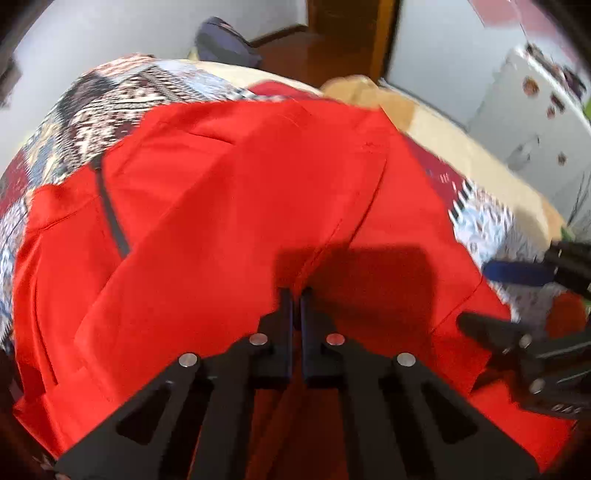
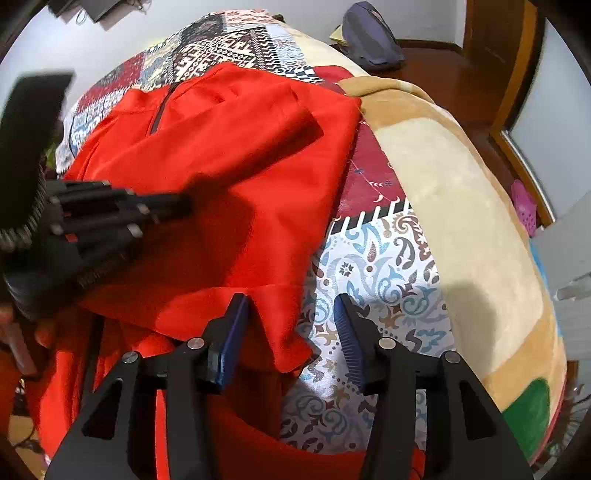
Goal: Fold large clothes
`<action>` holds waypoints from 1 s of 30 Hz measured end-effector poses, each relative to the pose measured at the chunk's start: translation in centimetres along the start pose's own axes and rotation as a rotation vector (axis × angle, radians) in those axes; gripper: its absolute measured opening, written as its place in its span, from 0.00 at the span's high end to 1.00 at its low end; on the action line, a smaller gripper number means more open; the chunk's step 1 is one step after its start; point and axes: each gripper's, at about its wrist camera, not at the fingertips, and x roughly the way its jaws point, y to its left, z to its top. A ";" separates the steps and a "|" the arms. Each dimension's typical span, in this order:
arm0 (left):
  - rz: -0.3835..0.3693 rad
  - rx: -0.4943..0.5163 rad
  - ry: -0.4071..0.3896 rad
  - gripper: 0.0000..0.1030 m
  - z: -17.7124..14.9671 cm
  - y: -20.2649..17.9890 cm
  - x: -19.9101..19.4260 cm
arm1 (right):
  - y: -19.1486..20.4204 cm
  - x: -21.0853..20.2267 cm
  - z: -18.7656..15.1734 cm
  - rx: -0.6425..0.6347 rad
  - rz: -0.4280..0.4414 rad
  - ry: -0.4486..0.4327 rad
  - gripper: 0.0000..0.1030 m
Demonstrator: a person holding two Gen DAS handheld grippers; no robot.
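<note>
A large red garment (image 1: 240,206) with a dark zipper (image 1: 110,214) lies spread on a patterned bedcover; it also shows in the right wrist view (image 2: 236,155), partly folded over itself. My left gripper (image 1: 296,295) is shut on a ridge of the red cloth near its near edge; it appears in the right wrist view (image 2: 173,205) at the left. My right gripper (image 2: 291,306) is open, its blue-padded fingers (image 2: 236,317) straddling the garment's near right corner, not closed on it. It shows at the right of the left wrist view (image 1: 517,295).
The patterned bedcover (image 2: 369,266) covers a bed with a cream and tan blanket (image 2: 461,206) on the right side. A dark blue bag (image 2: 369,33) lies on the wooden floor beyond. A white fridge (image 1: 528,122) stands at far right.
</note>
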 end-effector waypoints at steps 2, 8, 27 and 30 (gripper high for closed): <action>0.020 -0.035 -0.046 0.97 0.1 0.7 -1.5 | 0.0 0.2 -0.2 -0.008 -0.004 -0.001 0.55; 0.032 -0.198 -0.226 0.97 -1.5 5.8 -9.8 | 0.4 0.5 0.2 -0.015 -0.007 -0.001 0.54; 0.110 -0.624 -0.108 0.94 -21.5 16.5 -10.6 | 1.6 0.9 0.6 -0.046 -0.069 0.023 0.53; 0.110 -0.617 -0.083 0.89 -22.5 16.1 -9.8 | 1.8 0.8 0.7 -0.050 -0.082 0.035 0.53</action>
